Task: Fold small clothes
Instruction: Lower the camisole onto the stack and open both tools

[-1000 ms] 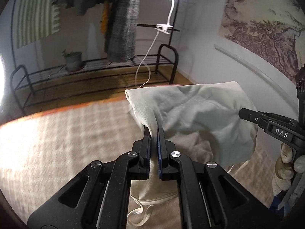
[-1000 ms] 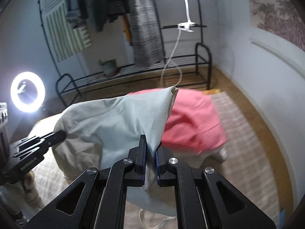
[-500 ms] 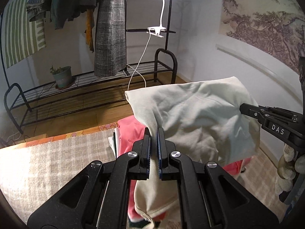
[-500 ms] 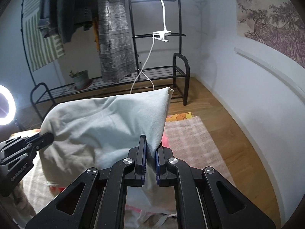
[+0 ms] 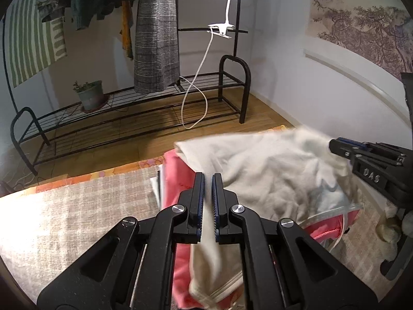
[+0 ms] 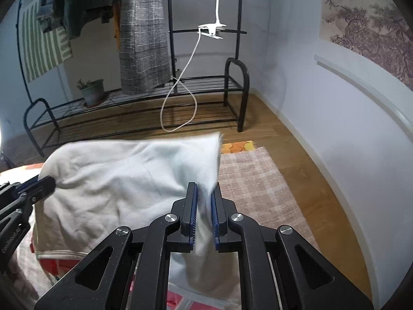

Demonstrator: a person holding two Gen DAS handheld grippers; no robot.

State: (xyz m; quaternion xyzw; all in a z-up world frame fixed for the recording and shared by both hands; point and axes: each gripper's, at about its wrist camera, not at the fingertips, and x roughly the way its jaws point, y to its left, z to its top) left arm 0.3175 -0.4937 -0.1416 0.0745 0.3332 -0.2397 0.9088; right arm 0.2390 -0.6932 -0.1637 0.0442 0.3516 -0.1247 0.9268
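Observation:
A cream garment hangs between my two grippers, over a pink garment that lies on the checked cloth surface. My left gripper has its jaws slightly parted, with the cream fabric running between them, blurred. My right gripper is also slightly parted, with the cream garment between the fingers. The right gripper shows in the left wrist view at the garment's far corner; the left gripper shows in the right wrist view.
A black metal rack with a potted plant stands on the wood floor beyond the surface. Clothes hang above it and a white clamp lamp cable dangles. A white wall is on the right.
Both grippers have lowered the cream garment over the pink one. Their jaws, shut tight before, now stand slightly apart, and the fabric is blurred as it slips.

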